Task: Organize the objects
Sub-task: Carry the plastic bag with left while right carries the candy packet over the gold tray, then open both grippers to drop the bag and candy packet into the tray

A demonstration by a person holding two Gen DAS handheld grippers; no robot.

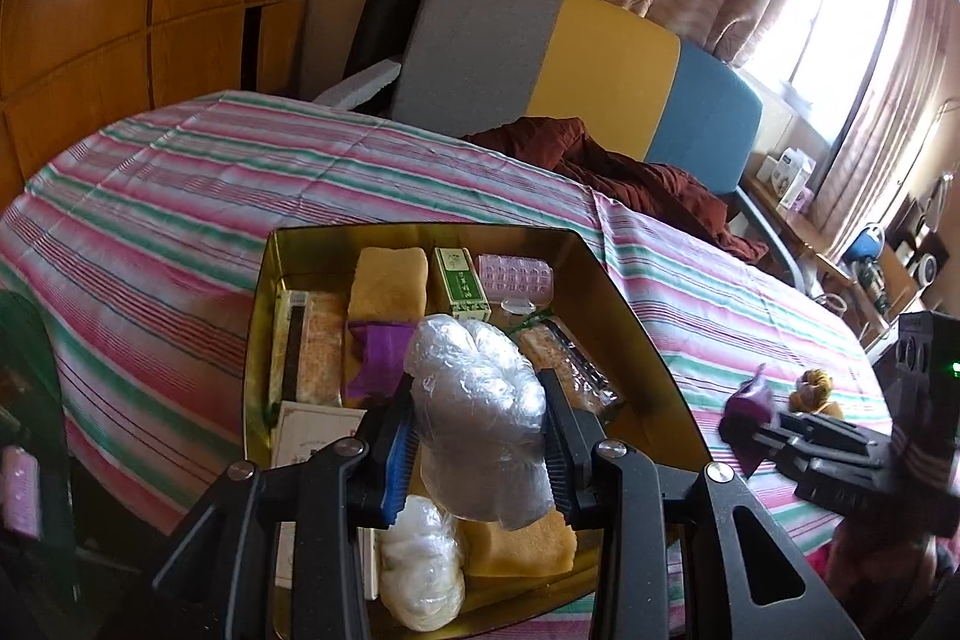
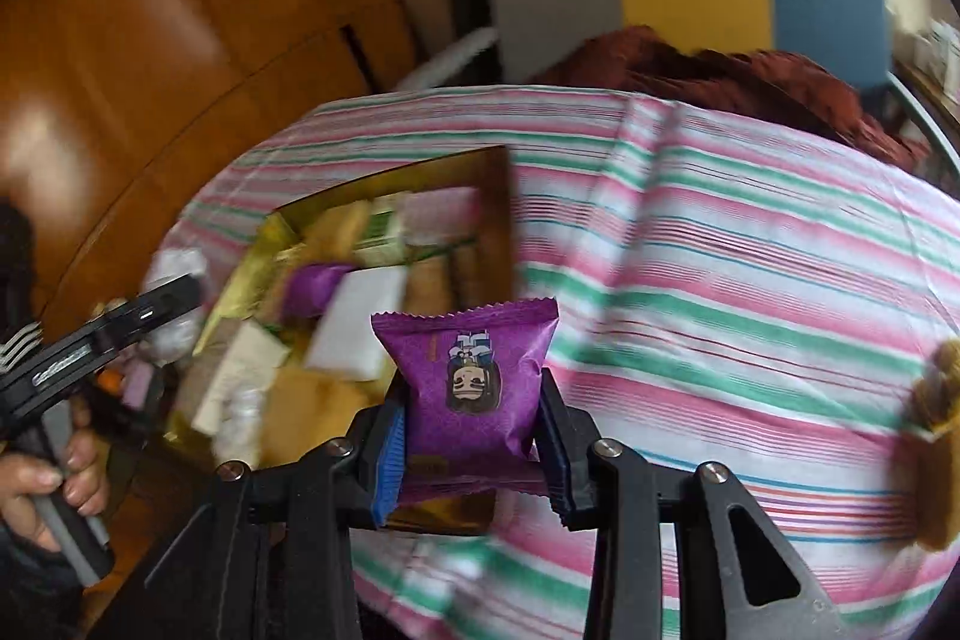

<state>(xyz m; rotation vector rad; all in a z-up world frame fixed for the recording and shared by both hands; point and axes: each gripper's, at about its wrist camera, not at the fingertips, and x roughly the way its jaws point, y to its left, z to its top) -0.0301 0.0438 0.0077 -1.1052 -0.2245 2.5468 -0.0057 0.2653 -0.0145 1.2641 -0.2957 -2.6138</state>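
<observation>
**Both grippers loaded, gold tin filling up**

Left wrist view first. The left gripper (image 1: 480, 436) has its jaws clamped on a clear plastic-wrapped bundle (image 1: 480, 400), squeezing it from both sides and holding it right over the gold tin (image 1: 636, 340). That position makes sense: the tin is the collecting place, and the bundle hangs above the open patch near its middle. Inside, things are packed in rows: a yellow sponge-like block (image 1: 389, 283) at twelve o'clock from the bundle, a green box (image 1: 461, 283) at one o'clock, a pink blister pack (image 1: 513, 277) further round towards one. A purple packet (image 1: 378, 352) lies at ten o'clock, and a white wrapped lump (image 1: 420, 568) sits at six. Out at three o'clock, over the striped bedspread (image 1: 180, 196), the right gripper (image 1: 774, 436) comes into frame carrying something purple.

Right wrist view now, and it is blurred towards the left. The right gripper (image 2: 474, 436) grips a purple snack pouch (image 2: 474, 370) by its lower sides, printed face towards the camera, so the pouch stands clear of the fingers for placing. The tin (image 2: 498, 220) lies at eleven o'clock, near the pouch; at nine o'clock the person's hand (image 2: 54, 484) works the other tool. A brownish item (image 2: 936, 388) at three o'clock waits on the spread, probably another piece to sort, though too smeared to name.
</observation>
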